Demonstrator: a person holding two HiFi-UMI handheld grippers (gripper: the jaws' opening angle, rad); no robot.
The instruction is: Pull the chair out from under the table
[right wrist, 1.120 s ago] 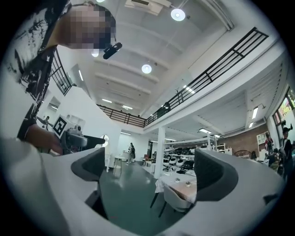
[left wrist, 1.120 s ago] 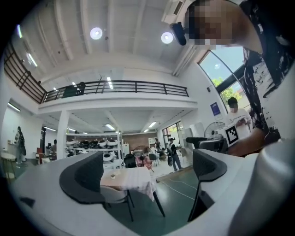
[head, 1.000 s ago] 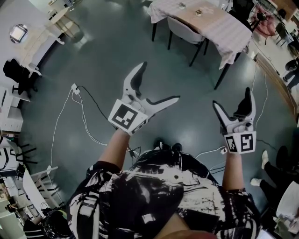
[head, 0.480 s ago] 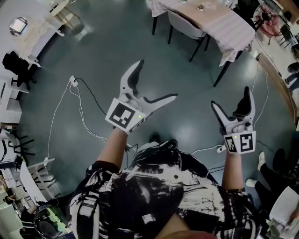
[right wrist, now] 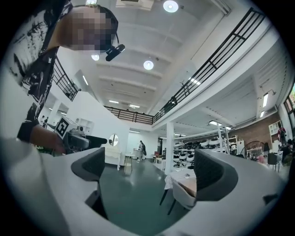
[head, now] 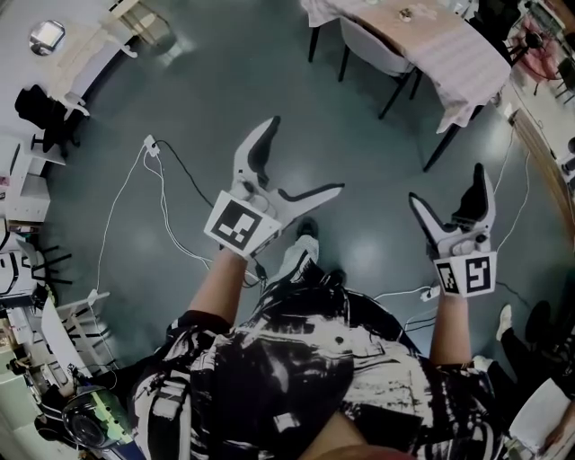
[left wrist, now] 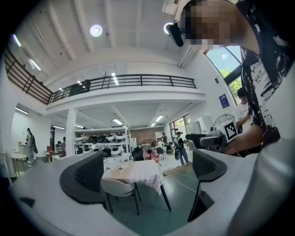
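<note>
Both pairs of jaws stand wide apart, holding nothing; the left gripper [head: 305, 154] hangs at frame centre, the right gripper [head: 446, 182] at the right; the white chair [head: 368, 49] sits tucked under the cloth-covered table [head: 454, 61] at upper right, well apart from both.

Chair [head: 373, 47] partly hidden under table [head: 460, 65]; tabletop items [head: 406, 13] too small to tell.

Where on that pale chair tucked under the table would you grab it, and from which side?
Probably on the pale shell chair, at the top rim of its curved backrest, coming in from the open floor side. Its seat sits under the cloth-covered table, so only the back faces outward.
</note>
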